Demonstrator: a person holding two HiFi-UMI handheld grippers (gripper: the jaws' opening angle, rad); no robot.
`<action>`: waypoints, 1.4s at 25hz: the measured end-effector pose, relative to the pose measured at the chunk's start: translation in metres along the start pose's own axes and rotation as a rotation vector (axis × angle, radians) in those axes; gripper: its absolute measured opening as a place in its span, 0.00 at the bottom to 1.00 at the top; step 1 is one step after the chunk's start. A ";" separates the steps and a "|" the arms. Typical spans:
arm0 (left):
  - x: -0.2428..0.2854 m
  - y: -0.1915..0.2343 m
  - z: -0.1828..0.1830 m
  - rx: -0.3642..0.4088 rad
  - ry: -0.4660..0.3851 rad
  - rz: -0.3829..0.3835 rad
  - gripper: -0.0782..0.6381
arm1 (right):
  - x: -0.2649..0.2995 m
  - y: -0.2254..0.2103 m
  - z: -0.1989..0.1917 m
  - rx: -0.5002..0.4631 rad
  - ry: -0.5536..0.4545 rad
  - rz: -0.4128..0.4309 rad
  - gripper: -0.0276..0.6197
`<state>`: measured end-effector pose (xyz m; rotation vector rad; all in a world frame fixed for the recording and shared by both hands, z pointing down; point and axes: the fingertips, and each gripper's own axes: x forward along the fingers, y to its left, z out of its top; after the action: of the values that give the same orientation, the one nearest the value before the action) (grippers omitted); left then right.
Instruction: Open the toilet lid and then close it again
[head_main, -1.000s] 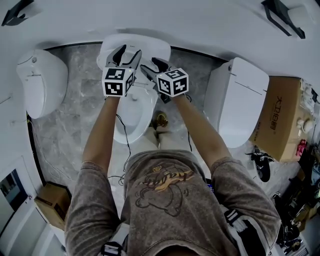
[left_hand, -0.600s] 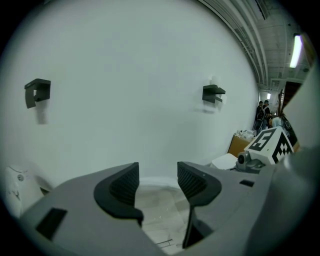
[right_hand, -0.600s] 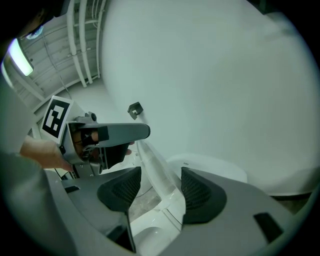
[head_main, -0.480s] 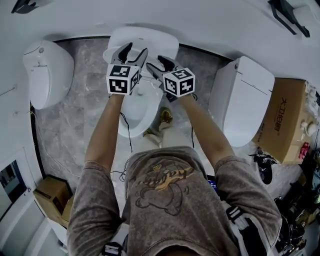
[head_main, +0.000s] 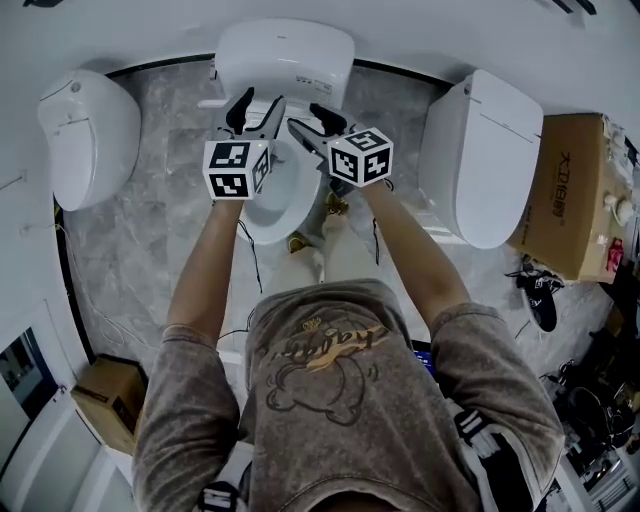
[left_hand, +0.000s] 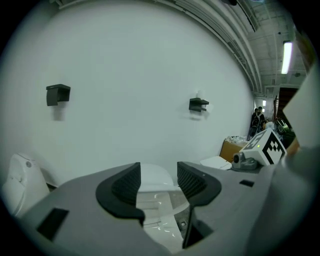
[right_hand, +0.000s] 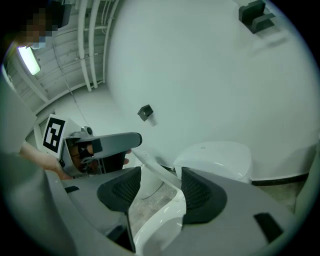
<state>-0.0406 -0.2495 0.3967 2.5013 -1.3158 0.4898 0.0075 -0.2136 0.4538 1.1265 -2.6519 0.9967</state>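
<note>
The toilet lid (head_main: 285, 55) stands raised at the back of the middle toilet, against the wall, its inner face toward the bowl (head_main: 272, 205). The left gripper (head_main: 258, 108) hovers over the bowl's back rim, jaws apart, with only white porcelain in the gap. The right gripper (head_main: 308, 120) is just beside it, jaws also apart; a thin white edge (right_hand: 152, 170) runs through their gap, unclamped. Grey floor (head_main: 160, 230) lies open on both sides before the neighbouring toilets (head_main: 85, 135).
</note>
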 end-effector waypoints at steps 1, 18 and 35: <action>-0.010 -0.003 -0.006 0.002 -0.005 0.002 0.43 | -0.004 0.008 -0.007 0.000 0.004 0.000 0.43; -0.134 -0.039 -0.144 -0.154 0.111 0.095 0.42 | -0.039 0.086 -0.145 0.019 0.191 0.058 0.43; -0.179 -0.039 -0.322 -0.384 0.331 0.188 0.37 | -0.024 0.099 -0.299 0.058 0.492 0.057 0.40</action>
<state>-0.1572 0.0296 0.6106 1.9051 -1.3655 0.5962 -0.0895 0.0322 0.6266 0.6993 -2.2799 1.1855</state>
